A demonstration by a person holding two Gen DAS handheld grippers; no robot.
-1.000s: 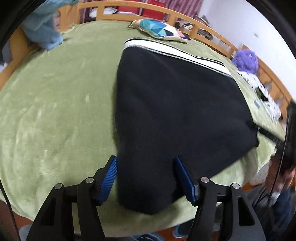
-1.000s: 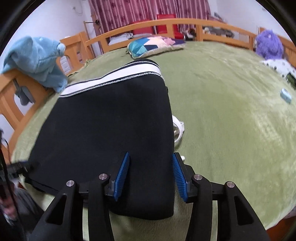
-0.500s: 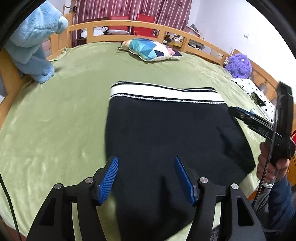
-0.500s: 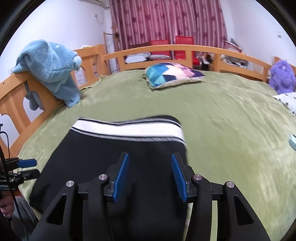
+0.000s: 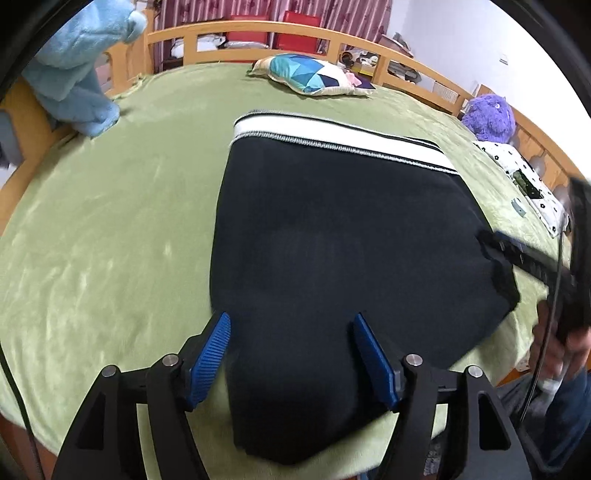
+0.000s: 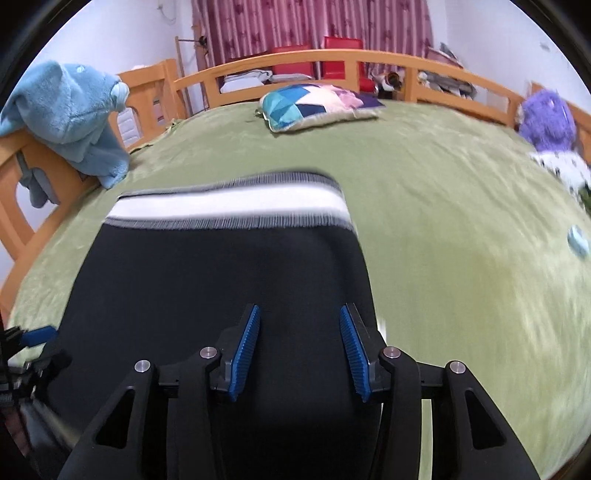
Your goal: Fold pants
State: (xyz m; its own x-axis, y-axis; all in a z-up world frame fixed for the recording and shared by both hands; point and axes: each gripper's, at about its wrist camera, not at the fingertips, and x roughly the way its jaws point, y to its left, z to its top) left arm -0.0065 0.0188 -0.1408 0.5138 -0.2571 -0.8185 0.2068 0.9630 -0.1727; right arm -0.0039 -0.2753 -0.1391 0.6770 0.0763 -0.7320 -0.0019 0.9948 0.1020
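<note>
Both grippers are sitting lower & closer over the cloth than half a sec ago, when more of the bed showed ahead of them. L gripper (image 5: 291, 354) is hanging w/ its blue pads spread; its jaws have just been opening wider, w/ dark fabric lying under the gap but neither pad pressing on it. R gripper (image 6: 299, 350) is also standing apart, nothing pinched, over the near right part of the same cloth. Black pants (image 5: 332, 240) are lying folded & flat on the green blanket (image 5: 110, 221), white striped waistband (image 5: 332, 136) facing the far rail, near edge reaching the bed's front. Probably both hands are lining up on the near edge for another fold toward the waistband. Farther out: patchwork pillow (image 5: 310, 74), blue plush (image 5: 74, 74) draped on the wooden rail (image 5: 258, 29), purple plush (image 5: 487, 118). No containers are showing anywhere.
</note>
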